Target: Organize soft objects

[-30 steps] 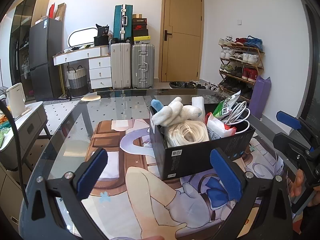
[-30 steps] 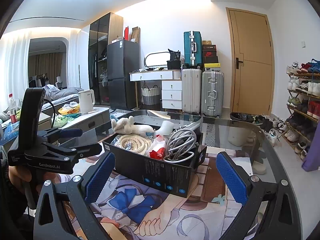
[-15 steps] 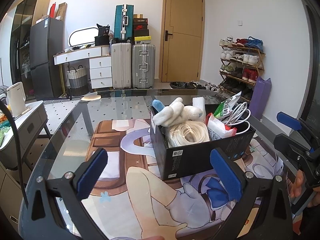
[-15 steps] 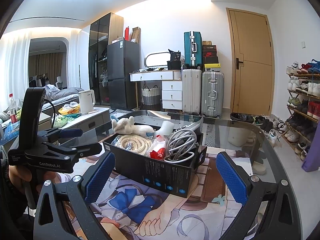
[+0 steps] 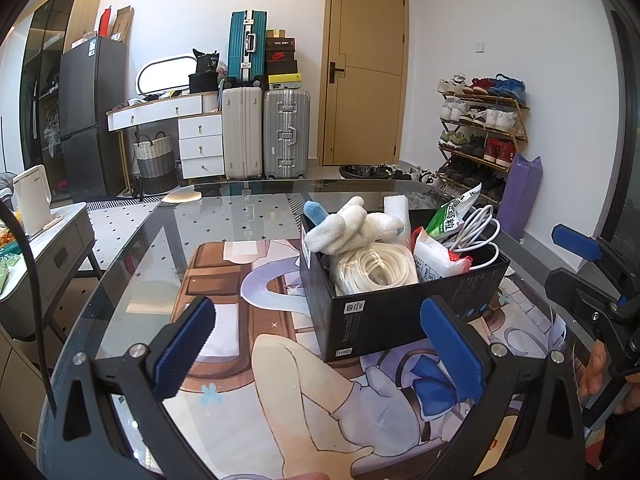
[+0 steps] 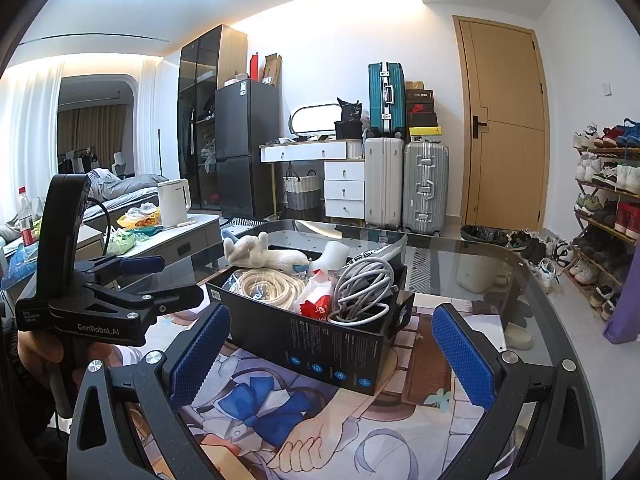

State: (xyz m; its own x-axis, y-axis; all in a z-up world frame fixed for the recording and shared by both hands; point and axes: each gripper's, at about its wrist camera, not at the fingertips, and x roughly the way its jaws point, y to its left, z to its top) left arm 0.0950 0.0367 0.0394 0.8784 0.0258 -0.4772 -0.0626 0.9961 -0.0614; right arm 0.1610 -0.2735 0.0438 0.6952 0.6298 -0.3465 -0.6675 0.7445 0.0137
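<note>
A black cardboard box (image 5: pixel 400 312) (image 6: pixel 320 344) stands on the printed mat of a glass table. It holds a white plush toy (image 5: pixel 356 226) (image 6: pixel 264 254), a coil of cream rope (image 5: pixel 376 270) (image 6: pixel 266 286), a red-and-white packet (image 5: pixel 436 260) (image 6: pixel 318 300), a green packet (image 5: pixel 448 220) and a bundle of white cable (image 5: pixel 476 228) (image 6: pixel 362 286). My left gripper (image 5: pixel 320 348) hovers open in front of the box with nothing between its fingers. My right gripper (image 6: pixel 332 356) is open and empty too, facing the box's other side. Each gripper shows at the edge of the other's view.
The glass table (image 5: pixel 224 216) has a printed mat (image 5: pixel 224 280) with bare room left of the box. Suitcases (image 5: pixel 266 132), a white dresser (image 5: pixel 200 140), a door (image 5: pixel 366 76) and a shoe rack (image 5: pixel 480 132) line the far side. A low grey table (image 6: pixel 172 240) carries a kettle.
</note>
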